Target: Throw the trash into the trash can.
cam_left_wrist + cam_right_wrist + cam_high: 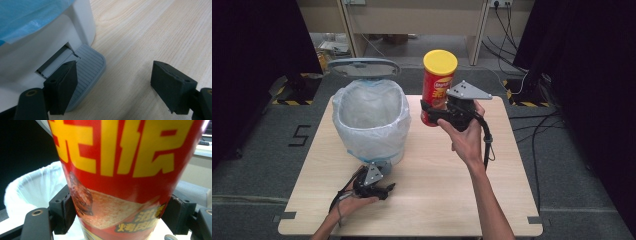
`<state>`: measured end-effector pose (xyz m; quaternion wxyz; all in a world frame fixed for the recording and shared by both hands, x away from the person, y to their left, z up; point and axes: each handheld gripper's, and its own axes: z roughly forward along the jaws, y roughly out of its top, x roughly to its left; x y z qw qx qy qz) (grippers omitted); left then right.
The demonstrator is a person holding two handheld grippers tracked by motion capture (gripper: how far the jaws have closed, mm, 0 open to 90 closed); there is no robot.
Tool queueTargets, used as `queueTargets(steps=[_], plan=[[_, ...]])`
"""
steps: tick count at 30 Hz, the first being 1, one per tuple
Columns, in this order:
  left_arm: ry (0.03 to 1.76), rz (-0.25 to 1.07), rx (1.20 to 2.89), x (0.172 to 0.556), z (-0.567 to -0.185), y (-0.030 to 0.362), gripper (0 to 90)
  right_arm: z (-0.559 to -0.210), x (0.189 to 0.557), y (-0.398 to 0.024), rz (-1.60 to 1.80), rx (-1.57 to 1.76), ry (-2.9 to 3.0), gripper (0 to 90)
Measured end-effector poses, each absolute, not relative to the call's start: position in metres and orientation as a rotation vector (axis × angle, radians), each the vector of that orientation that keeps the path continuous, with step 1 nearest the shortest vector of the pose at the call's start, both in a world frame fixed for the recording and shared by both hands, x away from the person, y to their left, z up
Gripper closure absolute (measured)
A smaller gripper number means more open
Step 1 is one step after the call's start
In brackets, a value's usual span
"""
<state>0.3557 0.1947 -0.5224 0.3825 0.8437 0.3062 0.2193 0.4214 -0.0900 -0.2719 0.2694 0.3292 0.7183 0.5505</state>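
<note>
One bin (371, 117) toward the table's (437, 200) left, lid (364, 67) raised, lined with a pale bag (362, 107) with nothing visible inside. Held upright above the table just right of the bin, a red can (438, 82) with a yellow cap (440, 60) on, clamped near its lower part between the jaws of the right gripper (435, 111). Low at the bin's near side, the left gripper (115, 85) spread wide, one jaw over the grey ribbed pedal (88, 72), the other above bare wood.
</note>
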Motion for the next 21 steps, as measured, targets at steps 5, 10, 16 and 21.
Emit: queueTargets(steps=[5, 10, 16, 21], plan=[[0.782, 0.553, 2.153, 0.356, -0.522, 0.195, 21.0, -0.261, 0.422, -0.079, 1.496, 0.851, 1.956, 24.2], [0.783, 0.545, 2.155, 0.356, -0.522, 0.195, 21.0, -0.252, 0.421, -0.065, 1.523, 0.826, 1.977, 24.2], [0.786, 0.544, 2.150, 0.355, -0.522, 0.195, 21.0, -0.245, 0.420, -0.049, 1.530, 0.787, 1.996, 24.2], [0.783, 0.549, 2.158, 0.356, -0.522, 0.195, 21.0, -0.239, 0.420, -0.040, 1.546, 0.770, 1.999, 24.2]])
